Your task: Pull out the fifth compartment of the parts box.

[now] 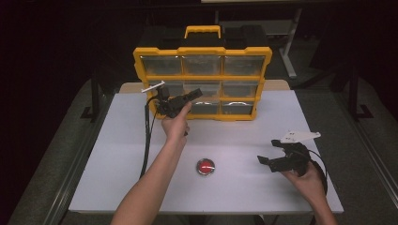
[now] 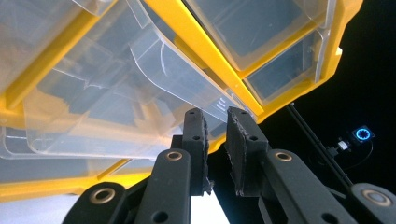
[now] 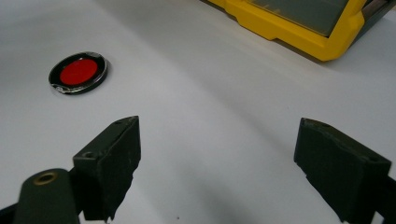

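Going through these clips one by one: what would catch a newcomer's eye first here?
The yellow drawer cabinet standing upright at the far edge of the white table, with its clear drawers, stands out most. The left tongs are shut, right up against its middle drawers. Nearer the person, a small red disc lies alone on the table, and the right tongs hang open to the right of it.
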`<action>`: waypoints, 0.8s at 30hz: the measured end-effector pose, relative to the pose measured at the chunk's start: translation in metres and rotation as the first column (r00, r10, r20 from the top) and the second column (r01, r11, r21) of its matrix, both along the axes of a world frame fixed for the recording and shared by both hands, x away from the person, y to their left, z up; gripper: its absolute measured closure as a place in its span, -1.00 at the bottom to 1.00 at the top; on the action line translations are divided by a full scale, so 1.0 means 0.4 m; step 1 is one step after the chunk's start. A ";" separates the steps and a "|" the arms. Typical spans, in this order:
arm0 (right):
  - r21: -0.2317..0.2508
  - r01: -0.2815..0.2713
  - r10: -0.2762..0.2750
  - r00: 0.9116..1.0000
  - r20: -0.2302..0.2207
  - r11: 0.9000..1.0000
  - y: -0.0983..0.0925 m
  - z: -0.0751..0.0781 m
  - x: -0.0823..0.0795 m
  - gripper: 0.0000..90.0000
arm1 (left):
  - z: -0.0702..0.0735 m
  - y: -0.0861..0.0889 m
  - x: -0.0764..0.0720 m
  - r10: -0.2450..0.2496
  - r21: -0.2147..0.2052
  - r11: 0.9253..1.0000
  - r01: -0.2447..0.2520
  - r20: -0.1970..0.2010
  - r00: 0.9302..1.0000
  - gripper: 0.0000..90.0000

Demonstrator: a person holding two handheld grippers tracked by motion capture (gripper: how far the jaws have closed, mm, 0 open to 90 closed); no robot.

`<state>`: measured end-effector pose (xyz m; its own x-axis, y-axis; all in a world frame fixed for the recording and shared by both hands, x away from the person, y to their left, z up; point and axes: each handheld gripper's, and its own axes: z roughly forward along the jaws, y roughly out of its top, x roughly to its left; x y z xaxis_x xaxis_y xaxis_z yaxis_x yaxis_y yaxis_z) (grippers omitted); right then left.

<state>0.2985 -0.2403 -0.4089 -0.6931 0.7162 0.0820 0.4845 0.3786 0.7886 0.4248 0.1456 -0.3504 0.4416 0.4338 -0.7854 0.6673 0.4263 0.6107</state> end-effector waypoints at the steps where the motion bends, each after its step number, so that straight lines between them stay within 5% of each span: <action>1: -0.001 0.000 0.000 1.000 -0.001 1.000 0.000 0.000 0.000 -0.69 | -0.001 0.000 -0.002 -0.002 -0.001 1.000 0.002 0.003 1.000 0.72; 24: -0.010 -0.002 0.002 1.000 -0.009 1.000 0.005 -0.003 -0.001 -0.69 | 0.002 0.011 -0.036 -0.036 0.013 0.999 0.036 0.011 0.999 0.72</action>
<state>0.2982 -0.2383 -0.4102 -0.6940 0.7154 0.0811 0.4905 0.3874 0.7806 0.4104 0.1500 -0.3495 0.4659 0.4276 -0.7747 0.6752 0.3941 0.6235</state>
